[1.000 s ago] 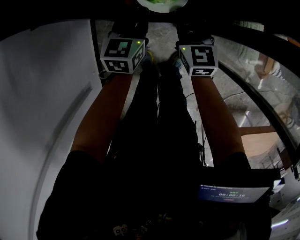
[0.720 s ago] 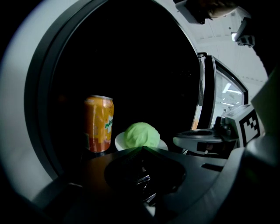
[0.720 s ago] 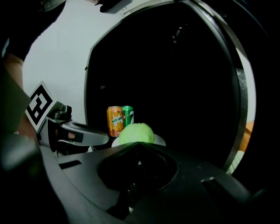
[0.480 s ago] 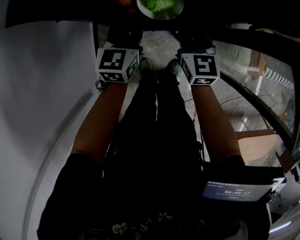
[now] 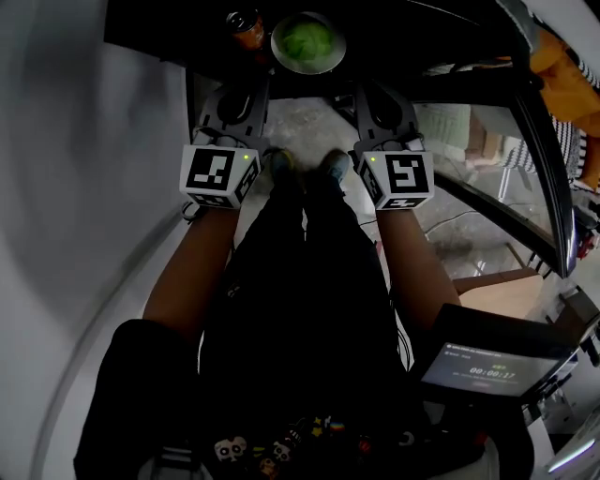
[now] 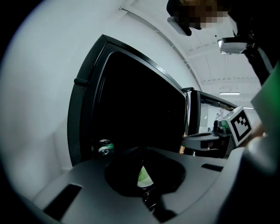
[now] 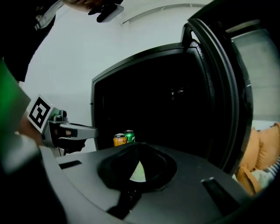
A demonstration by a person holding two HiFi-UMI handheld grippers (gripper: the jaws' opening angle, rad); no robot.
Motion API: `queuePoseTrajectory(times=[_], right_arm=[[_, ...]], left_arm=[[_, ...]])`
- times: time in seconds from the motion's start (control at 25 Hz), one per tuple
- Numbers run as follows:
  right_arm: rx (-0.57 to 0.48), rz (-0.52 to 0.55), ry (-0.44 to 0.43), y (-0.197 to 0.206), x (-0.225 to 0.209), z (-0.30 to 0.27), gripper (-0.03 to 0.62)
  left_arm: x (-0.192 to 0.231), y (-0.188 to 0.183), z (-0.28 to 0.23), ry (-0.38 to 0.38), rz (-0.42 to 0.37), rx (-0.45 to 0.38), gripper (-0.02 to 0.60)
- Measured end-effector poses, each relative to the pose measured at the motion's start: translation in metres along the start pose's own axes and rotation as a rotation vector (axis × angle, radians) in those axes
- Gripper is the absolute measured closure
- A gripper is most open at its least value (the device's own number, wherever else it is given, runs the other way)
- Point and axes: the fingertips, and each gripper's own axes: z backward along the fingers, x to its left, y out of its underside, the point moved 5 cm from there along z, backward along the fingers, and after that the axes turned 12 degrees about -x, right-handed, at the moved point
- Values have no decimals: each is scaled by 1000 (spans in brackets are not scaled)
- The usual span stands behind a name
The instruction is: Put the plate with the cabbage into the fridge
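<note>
Head view gives us the dark fridge (image 5: 169, 37) mouth at upper left; our left gripper (image 5: 258, 80) reaches up towards it, jaws clenched on the left rim of the plate (image 5: 309, 71); an orange can (image 5: 246, 26) stands just left of that plate; at top centre the plate carries the cabbage (image 5: 307, 39), though we cannot tell whether it rests on the shelf; our right gripper (image 5: 364, 86) pinches the right rim; both gripper views show jaws closed over a pale green sliver; at far right its door (image 7: 227, 87) stands open.
</note>
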Motion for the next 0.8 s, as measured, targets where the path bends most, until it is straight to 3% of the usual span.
queuePoseTrajectory(times=[0.52, 0.8], right_arm=[[13, 20, 17, -16, 2, 8, 589], [26, 24, 12, -18, 6, 6, 589]], left_arm=[[-6, -13, 11, 62, -11, 18, 578], [-10, -10, 14, 81, 25, 27, 578]])
